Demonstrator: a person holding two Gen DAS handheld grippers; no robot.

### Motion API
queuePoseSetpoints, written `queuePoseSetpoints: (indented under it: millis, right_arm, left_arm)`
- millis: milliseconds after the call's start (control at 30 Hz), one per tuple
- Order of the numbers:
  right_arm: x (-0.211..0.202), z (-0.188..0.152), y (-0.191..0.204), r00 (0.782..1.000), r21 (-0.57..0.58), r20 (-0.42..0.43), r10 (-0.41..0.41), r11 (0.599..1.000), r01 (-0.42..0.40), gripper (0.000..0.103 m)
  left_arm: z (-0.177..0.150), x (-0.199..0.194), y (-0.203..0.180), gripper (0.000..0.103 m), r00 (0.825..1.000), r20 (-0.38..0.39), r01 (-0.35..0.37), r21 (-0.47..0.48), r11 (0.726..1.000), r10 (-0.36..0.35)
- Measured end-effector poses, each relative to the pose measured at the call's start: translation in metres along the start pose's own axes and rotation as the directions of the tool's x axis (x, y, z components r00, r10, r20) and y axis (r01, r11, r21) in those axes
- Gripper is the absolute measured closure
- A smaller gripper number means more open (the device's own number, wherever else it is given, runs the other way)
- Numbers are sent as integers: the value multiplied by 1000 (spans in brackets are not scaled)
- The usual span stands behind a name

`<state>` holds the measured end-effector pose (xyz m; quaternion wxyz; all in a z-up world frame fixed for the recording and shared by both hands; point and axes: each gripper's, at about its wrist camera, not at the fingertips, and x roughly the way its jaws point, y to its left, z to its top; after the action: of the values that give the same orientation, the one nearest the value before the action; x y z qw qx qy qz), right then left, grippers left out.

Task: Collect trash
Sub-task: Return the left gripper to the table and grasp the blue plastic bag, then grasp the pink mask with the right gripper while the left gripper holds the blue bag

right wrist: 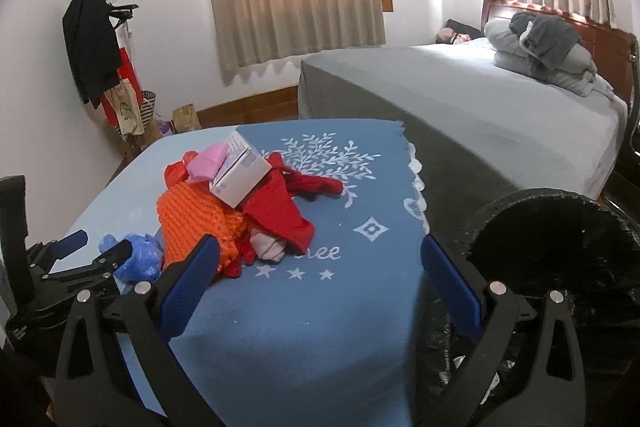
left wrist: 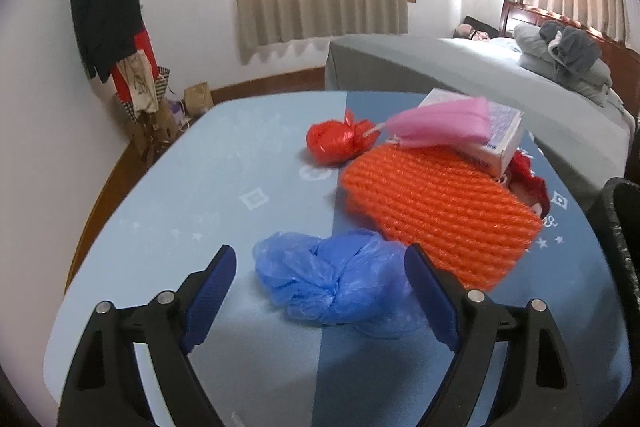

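Crinkled glossy plastic blue bag [left wrist: 336,279]; chunky orange knit [left wrist: 436,211]; matt tablecloth [left wrist: 208,163].

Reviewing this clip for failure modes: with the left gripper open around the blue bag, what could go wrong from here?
1. The crumpled blue plastic bag is thin and slack; the open left gripper may pinch only a fold, and it could slip out.
2. The orange knit piece lies against the bag near the inner finger, so closing might snag it.
3. The black-lined bin stands off the table's far side, so a loose grip might drop the bag on the way.
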<state>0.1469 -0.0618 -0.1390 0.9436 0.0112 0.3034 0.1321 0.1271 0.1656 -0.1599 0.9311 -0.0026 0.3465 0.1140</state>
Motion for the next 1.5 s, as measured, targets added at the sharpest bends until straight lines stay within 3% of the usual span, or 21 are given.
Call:
queuePoseSetpoints:
  millis: [267, 467, 867, 1033, 1133, 1200, 1267, 1367, 1500]
  right_arm:
    - [13, -5, 3, 1000, -9, -25, 0, 1000, -1, 5]
    - [16, -8, 5, 999, -17, -33, 2, 1000, -2, 5]
    - [13, 0, 11, 1000, -38, -14, 10, 999, -11, 5]
    - [14, 5, 19, 1000, -50, -6, 26, 998, -26, 5]
    - [15, 5, 23, 999, -57, -9, 31, 998, -32, 5]
    - [16, 4, 25, 999, -62, -14, 33, 998, -33, 5]
    - [16, 4, 26, 999, -66, -16, 34, 997, -35, 5]
    - [17, 4, 25, 999, -63, -16, 33, 997, -34, 5]
    - [17, 3, 26, 999, -61, -19, 32, 998, -34, 5]
  left_arm:
    - [-5, 19, -10, 20, 997, -70, 36, 6, 999, -35]
    - [-6, 19, -13, 42, 994, -87, 72, 11, 997, -71]
    - [-2, -1, 0, 78, 995, -23, 97, -20, 995, -98]
    - [-3, -6, 9, 84, 995, -16, 103, -30, 994, -103]
    - [-5, -5, 9, 83, 993, -25, 111, -29, 993, -112]
    - [-6, -4, 7, 76, 993, -30, 112, -31, 993, -113]
    - [-7, -2, 5, 54, 993, -42, 106, -30, 994, -107]
    - [-11, 4, 0, 40, 994, -73, 84, -22, 996, -85]
    - [-17, 12, -2, 35, 991, -106, 79, -23, 997, -81]
